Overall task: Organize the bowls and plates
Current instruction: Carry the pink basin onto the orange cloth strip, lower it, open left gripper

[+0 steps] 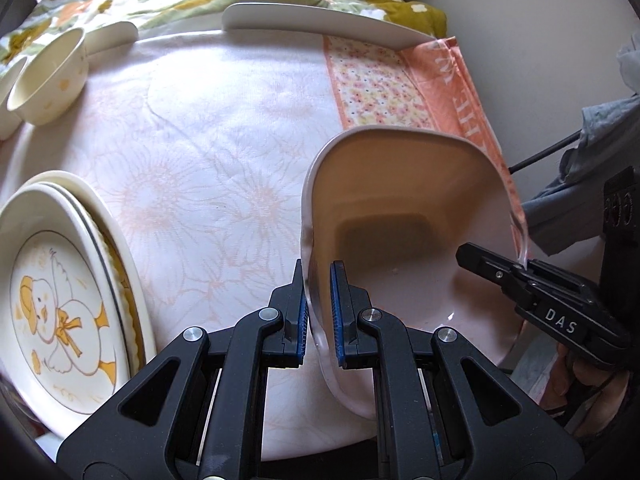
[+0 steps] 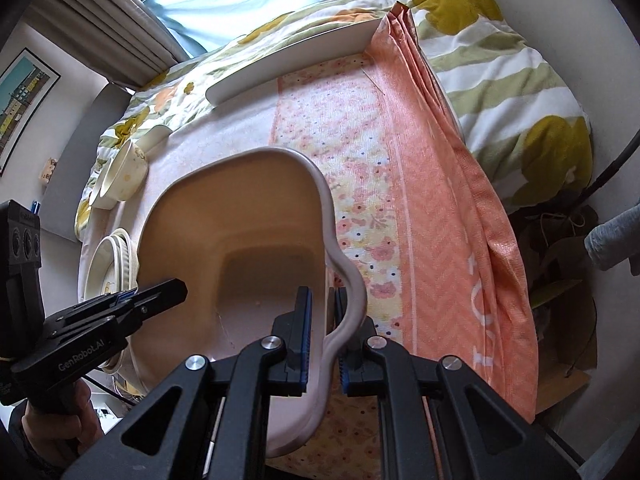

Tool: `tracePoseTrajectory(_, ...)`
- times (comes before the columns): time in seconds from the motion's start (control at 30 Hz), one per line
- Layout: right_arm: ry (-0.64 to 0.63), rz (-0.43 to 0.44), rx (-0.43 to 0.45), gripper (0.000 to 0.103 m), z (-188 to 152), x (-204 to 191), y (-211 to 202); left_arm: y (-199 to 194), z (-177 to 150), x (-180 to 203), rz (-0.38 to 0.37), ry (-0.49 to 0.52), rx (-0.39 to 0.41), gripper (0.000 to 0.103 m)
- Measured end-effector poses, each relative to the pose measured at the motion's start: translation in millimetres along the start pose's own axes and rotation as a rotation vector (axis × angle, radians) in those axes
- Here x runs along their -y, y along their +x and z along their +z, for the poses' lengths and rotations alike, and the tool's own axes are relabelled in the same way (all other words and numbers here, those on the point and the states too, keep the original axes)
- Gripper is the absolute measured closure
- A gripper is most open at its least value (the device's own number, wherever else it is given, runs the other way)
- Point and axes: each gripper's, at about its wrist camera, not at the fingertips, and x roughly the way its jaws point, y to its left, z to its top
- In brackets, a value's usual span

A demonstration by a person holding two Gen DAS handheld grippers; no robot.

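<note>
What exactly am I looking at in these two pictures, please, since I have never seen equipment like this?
There is no robot here: a person carries a hand-held gripper in each hand, a black clamp with two blue-padded fingers and a wide-angle camera looking along them. One picture comes from the left hand-held gripper, the other from the right hand-held gripper, so each also shows the other from the side. Both are shut on opposite rims of one pink basin, carrying it together above a cloth-covered table. On the table lie a stack of plates, the top one bearing a chick drawing, and a small cream bowl with more dishes beside it. A white tray sits at the far edge, with a flowered quilt beyond.
</note>
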Motion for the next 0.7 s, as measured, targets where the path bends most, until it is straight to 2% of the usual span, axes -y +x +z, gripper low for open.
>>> tracePoseTrajectory(0.17, -0.025, -0.012, -0.013, 0.092, 0, 1, 3, -1, -1, 4, 0.022, 0.026, 0.005, 0.094)
tracePoseTrajectory(0.33, -0.029, -0.014, -0.020, 0.092, 1, 3, 3, 0, 3, 9, 0.086, 0.071, 0.011, 0.094)
tracePoseTrajectory(0.47, -0.042, -0.014, -0.034, 0.092, 0, 4, 3, 3, 6, 8, 0.080, 0.061, 0.000, 0.091)
tracePoseTrajectory(0.53, -0.054, -0.016, -0.027, 0.092, -1, 3, 1, 1, 6, 9, 0.078, 0.062, 0.002, 0.081)
tracePoseTrajectory(0.57, -0.061, -0.015, -0.026, 0.092, -1, 3, 0, 1, 7, 10, 0.080, 0.063, 0.005, 0.063)
tracePoseTrajectory(0.6, -0.067, -0.014, -0.027, 0.091, -1, 2, 0, 0, 7, 10, 0.088, 0.065, 0.012, 0.036)
tracePoseTrajectory(0.67, -0.078, -0.013, -0.020, 0.080, -2, 2, -1, -6, 8, 12, 0.104, 0.072, 0.047, 0.019)
tracePoseTrajectory(0.7, -0.085, -0.009, -0.017, 0.064, -3, 1, -2, -9, 9, 12, 0.104, 0.074, 0.059, 0.019)
